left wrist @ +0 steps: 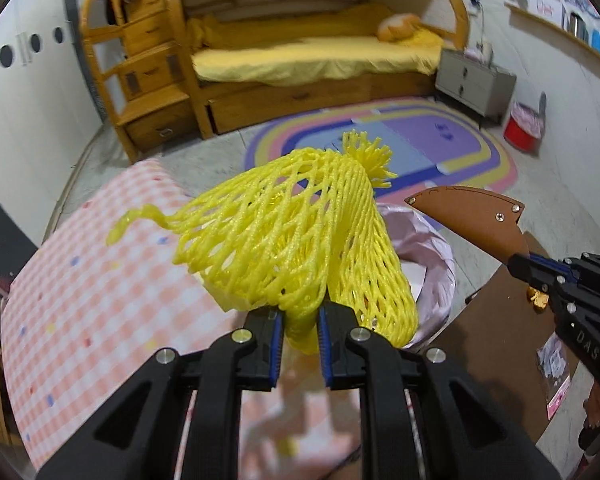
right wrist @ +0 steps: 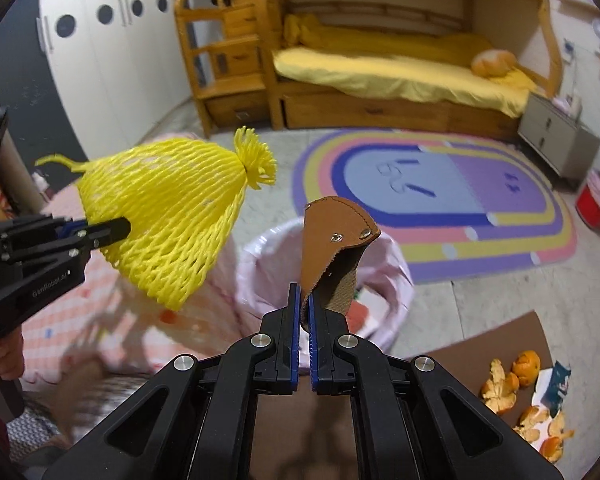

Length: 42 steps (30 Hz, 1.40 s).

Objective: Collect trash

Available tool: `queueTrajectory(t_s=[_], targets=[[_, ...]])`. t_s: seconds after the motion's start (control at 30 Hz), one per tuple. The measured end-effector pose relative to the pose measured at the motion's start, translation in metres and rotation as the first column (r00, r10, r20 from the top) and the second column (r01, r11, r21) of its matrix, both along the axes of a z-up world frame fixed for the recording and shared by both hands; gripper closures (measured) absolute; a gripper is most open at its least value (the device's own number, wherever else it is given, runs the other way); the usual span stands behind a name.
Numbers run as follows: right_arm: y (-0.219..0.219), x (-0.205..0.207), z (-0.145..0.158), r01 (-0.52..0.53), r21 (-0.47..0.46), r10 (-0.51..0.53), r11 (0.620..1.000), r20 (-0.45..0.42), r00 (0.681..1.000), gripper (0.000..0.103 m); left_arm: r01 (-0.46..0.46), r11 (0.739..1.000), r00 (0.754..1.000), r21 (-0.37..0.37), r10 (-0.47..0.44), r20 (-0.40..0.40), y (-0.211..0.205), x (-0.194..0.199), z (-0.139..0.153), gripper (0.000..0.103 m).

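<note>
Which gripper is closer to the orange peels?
Right. The right gripper, holding a brown leather piece, has the orange peels just beside it; the left gripper, holding yellow netting, is across the bin.

Lined bin [right wrist: 324,264] standing on the floor between two tabletops, net sleeve [right wrist: 168,216] hanging left of leather piece [right wrist: 332,248], both above the bin, peels [right wrist: 512,380] lying on right tabletop [right wrist: 480,352], rug [right wrist: 440,200] lying beyond, bed [right wrist: 400,72] sitting behind.

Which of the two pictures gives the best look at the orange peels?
The right wrist view: the orange peels lie in the open on the brown board, several pieces plain to see. The left wrist view shows only a small orange scrap beside the right tongs.
</note>
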State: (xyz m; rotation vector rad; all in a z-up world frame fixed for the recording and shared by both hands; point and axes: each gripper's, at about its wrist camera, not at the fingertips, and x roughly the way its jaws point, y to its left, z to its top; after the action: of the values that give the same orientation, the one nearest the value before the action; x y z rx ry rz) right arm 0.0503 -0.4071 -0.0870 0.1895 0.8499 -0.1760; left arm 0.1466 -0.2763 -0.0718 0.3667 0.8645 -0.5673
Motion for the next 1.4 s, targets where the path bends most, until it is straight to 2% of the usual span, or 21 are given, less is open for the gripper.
queueTrajectory(t_s=[0.3,0.37,0.4,0.43,0.47,0.5,0.53,0.77,0.87,1.03,1.27,1.3,1.4], targets=[[-0.019,0.031,-0.034,0.033,0.041,-0.030,0.999,-0.080,0.996,0.099,0.045,0.997,0.999,0.061,-0.045,-0.012,-0.045,0.023,-0.018,0.088],[-0.022,0.038,-0.038,0.034,0.043,-0.030,0.999,-0.086,0.996,0.099,0.047,0.997,0.999,0.067,-0.047,-0.005,-0.051,0.028,-0.018,0.082],[-0.024,0.044,-0.040,0.025,0.048,-0.021,0.999,-0.094,0.995,0.096,0.050,0.996,0.999,0.070,-0.050,-0.002,-0.054,0.030,-0.019,0.065],[-0.024,0.048,-0.043,0.017,0.051,-0.011,0.999,-0.103,0.995,0.093,0.042,0.996,0.999,0.078,-0.044,0.016,-0.057,0.031,-0.017,0.039],[-0.024,0.053,-0.046,0.009,0.054,-0.003,0.998,-0.114,0.994,0.088,0.038,0.996,0.999,0.078,-0.040,0.029,-0.057,0.031,-0.016,0.030],[-0.023,0.055,-0.047,0.008,0.054,-0.002,0.998,-0.114,0.993,0.071,0.040,0.997,0.998,0.064,-0.043,0.045,-0.056,0.031,-0.014,0.025],[-0.024,0.055,-0.048,0.012,0.051,-0.006,0.999,-0.112,0.994,0.057,0.045,0.997,0.998,0.057,-0.047,0.043,-0.056,0.031,-0.013,0.025],[-0.029,0.038,-0.035,0.054,0.067,-0.048,0.996,-0.082,0.995,0.053,-0.010,1.000,0.999,0.029,0.009,0.036,-0.030,0.030,-0.006,0.025],[-0.029,0.028,-0.021,0.055,0.096,-0.049,0.994,-0.061,0.997,0.043,-0.038,0.999,0.999,0.028,0.037,0.037,-0.019,0.025,-0.002,0.025],[-0.011,0.005,0.009,0.026,0.099,-0.024,0.995,-0.019,1.000,0.021,-0.094,0.996,0.995,-0.008,0.094,0.033,0.012,0.009,0.014,0.020],[0.031,-0.017,0.052,-0.050,0.076,0.046,0.996,0.055,0.997,0.013,-0.196,0.979,0.976,-0.062,0.201,0.087,0.069,-0.023,0.049,0.011],[0.037,-0.021,0.058,-0.063,0.077,0.058,0.995,0.065,0.996,0.012,-0.223,0.973,0.969,-0.063,0.228,0.096,0.080,-0.028,0.055,0.008],[0.061,-0.030,0.076,-0.117,0.084,0.110,0.989,0.091,0.990,0.011,-0.323,0.944,0.940,-0.059,0.328,0.097,0.113,-0.044,0.069,0.007]])
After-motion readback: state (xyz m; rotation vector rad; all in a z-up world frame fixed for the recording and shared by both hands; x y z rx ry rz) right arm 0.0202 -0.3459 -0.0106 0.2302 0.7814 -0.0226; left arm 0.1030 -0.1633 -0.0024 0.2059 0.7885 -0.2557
